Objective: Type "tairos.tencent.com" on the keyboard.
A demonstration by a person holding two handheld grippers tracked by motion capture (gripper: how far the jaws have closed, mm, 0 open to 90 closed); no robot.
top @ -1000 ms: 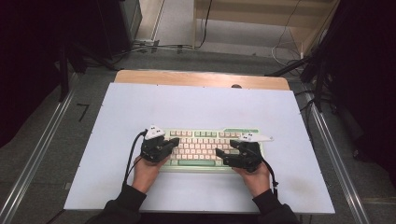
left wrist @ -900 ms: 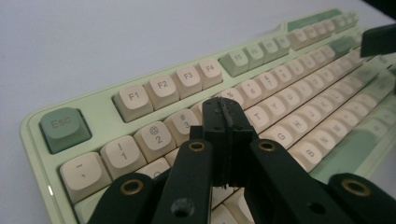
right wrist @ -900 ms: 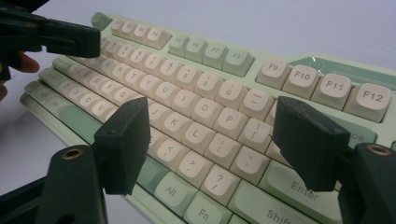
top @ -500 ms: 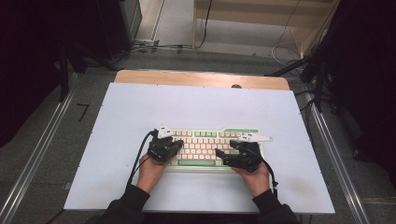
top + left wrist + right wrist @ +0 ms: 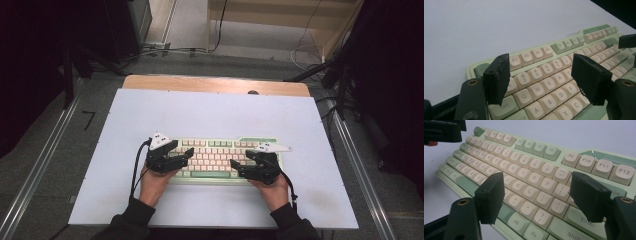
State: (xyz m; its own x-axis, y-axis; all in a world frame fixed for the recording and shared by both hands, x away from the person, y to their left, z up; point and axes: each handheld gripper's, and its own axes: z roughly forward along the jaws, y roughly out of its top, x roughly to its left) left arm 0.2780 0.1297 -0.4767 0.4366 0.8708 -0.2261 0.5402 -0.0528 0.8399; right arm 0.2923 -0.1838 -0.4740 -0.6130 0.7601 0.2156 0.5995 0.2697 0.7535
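A pale green keyboard (image 5: 220, 152) with cream keys lies at the front middle of the white table top (image 5: 210, 115). My left gripper (image 5: 184, 156) sits at the keyboard's left end, pointing right. In the left gripper view its jaws have just been opening and now stand open (image 5: 540, 66) above the number and Q-W-E keys (image 5: 541, 86), with nothing held between them. My right gripper (image 5: 236, 169) rests at the keyboard's right end and points left. It is open (image 5: 537, 182) over the keys near P and L (image 5: 534, 188). A hand holds each gripper.
A wooden strip (image 5: 215, 85) runs along the table's back edge, with a small dark hole (image 5: 253, 92). Metal rails (image 5: 40, 165) flank the table. Cables (image 5: 310, 50) lie on the floor behind. The other gripper's jaw (image 5: 627, 41) shows at the left gripper view's right edge.
The left gripper's jaws have spread from shut to open over the keyboard's left end. The right gripper and the keyboard have not moved.
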